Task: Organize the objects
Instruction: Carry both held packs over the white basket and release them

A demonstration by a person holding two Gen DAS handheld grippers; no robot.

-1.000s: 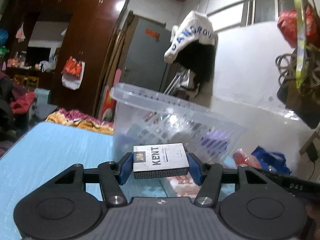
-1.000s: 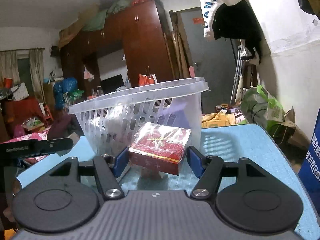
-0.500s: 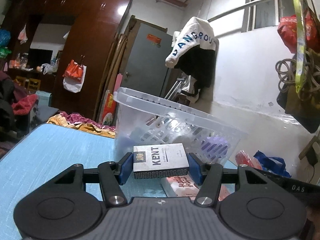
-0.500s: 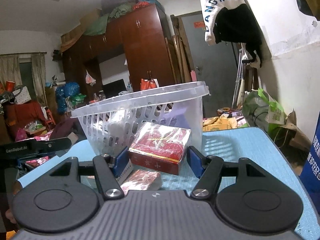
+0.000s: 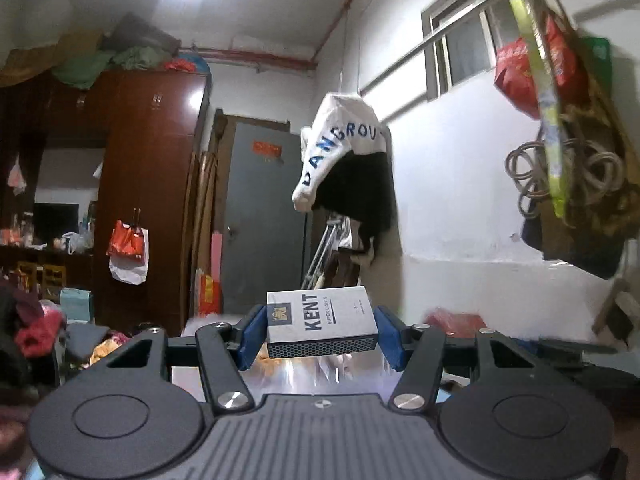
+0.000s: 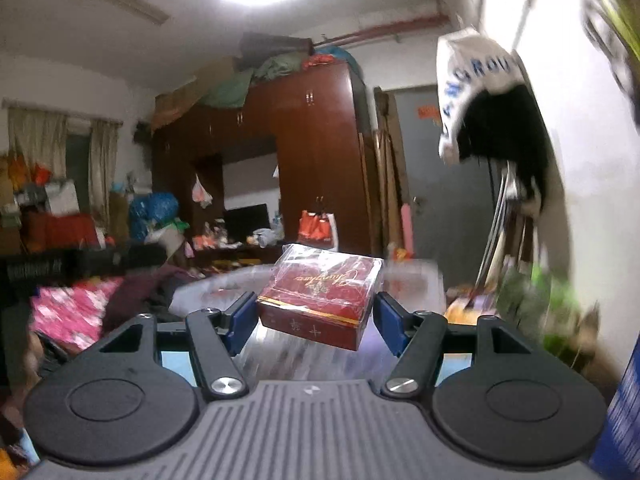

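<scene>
White cigarette pack (image 5: 322, 318) sat flat and crosswise, clamped between the blue pads of the left gripper (image 5: 321, 336), lifted clear with blurred clutter below at 6 o'clock. Red cigarette box (image 6: 320, 300) in clear wrap was pinched by the right gripper (image 6: 316, 322), tilted, its near corner dipping toward 5 o'clock. Behind it, at 12 o'clock, blurred clear basket rim (image 6: 412, 270); brown wardrobe (image 6: 320, 152) farther back.
</scene>
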